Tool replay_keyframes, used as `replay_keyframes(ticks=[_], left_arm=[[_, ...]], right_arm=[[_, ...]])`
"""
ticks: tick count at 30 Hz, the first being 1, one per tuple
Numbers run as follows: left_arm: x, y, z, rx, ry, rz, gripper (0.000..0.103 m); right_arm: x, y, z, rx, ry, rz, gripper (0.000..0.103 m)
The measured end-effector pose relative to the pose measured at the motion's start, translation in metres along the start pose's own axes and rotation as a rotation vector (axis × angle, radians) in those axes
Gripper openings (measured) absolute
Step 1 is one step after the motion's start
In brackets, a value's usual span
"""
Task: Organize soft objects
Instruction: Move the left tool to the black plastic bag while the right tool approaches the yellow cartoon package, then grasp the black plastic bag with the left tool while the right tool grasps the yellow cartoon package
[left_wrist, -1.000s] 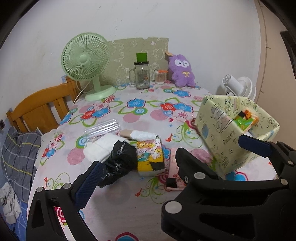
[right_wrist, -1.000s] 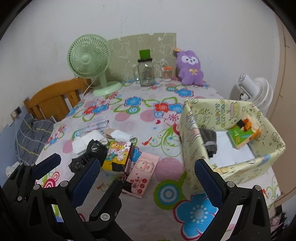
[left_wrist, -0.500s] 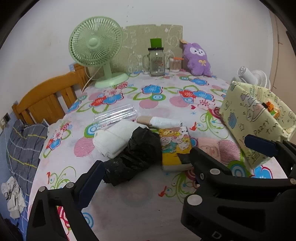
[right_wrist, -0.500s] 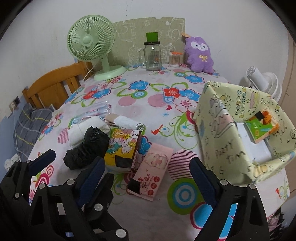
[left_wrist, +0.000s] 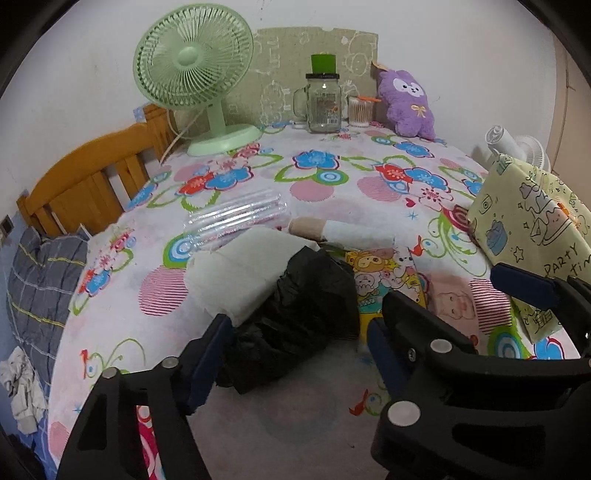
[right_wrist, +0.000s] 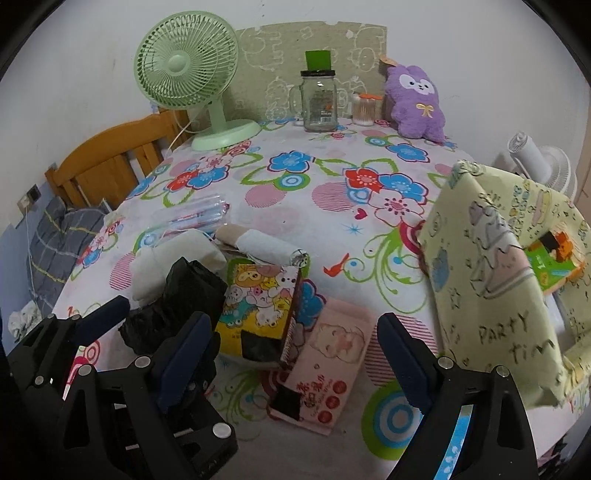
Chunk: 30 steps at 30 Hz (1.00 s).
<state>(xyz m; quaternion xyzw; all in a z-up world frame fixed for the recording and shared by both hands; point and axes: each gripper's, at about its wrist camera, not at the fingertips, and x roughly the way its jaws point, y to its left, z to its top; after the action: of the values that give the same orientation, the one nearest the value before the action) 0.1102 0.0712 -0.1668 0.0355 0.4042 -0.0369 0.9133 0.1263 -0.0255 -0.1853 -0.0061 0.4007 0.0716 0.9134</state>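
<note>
Since the earlier frames both grippers have advanced toward the cluster of soft items, which now fills more of each view. Left gripper (left_wrist: 299, 339) sits low in the lower centre of its frame, jaws apart, with the crumpled black plastic bag (left_wrist: 299, 306) lying between the two fingertips; whether the pads touch it cannot be told. Folded white cloth (left_wrist: 240, 269) lies just behind the bag, touching it, with a clear plastic sleeve (left_wrist: 236, 218) beyond. A roll of beige and white fabric (left_wrist: 340, 232) lies across mid-frame. To the right of the bag sits the cartoon-print tissue pack (left_wrist: 384, 273), then the pink tissue pack (left_wrist: 452, 299).

Right gripper (right_wrist: 295, 350) occupies the bottom of its frame, jaws wide apart, holding nothing; the pink tissue pack (right_wrist: 328, 354) and the cartoon-print tissue pack (right_wrist: 262, 302) lie between its fingers on the floral tablecloth (right_wrist: 295, 206). The yellow fabric storage box (right_wrist: 491, 288) stands at right of frame, apart from the packs. A green fan (right_wrist: 188, 70), glass jar (right_wrist: 318, 103) and purple plush toy (right_wrist: 415, 99) line the upper edge, against the wall.
</note>
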Motion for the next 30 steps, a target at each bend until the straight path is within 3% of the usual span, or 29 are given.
replay_keyframes(ticks=[3,7,15,21,26,30], left_arm=[[0.0,0.002,-0.001,-0.006,-0.005,-0.025,0.07],[-0.001,0.004,-0.002,-0.016,0.003,-0.075,0.056],[-0.003,0.013,-0.005,-0.026,0.024,-0.082,0.033],[0.003,0.01,-0.007,-0.017,0.032,-0.056,0.033],[0.01,0.005,-0.006,-0.007,0.044,-0.056,0.039],[0.013,0.004,-0.006,-0.011,0.049,-0.065,0.041]], right_arm=[[0.005,0.003,0.002,-0.005,0.006,0.011,0.093],[0.01,0.008,0.003,-0.015,0.01,0.023,0.093],[0.016,0.019,0.006,-0.044,0.03,0.05,0.093],[0.023,0.02,0.004,-0.041,0.046,0.042,0.093],[0.028,0.014,0.003,-0.026,0.058,0.02,0.093],[0.031,0.01,0.001,-0.01,0.069,0.034,0.088]])
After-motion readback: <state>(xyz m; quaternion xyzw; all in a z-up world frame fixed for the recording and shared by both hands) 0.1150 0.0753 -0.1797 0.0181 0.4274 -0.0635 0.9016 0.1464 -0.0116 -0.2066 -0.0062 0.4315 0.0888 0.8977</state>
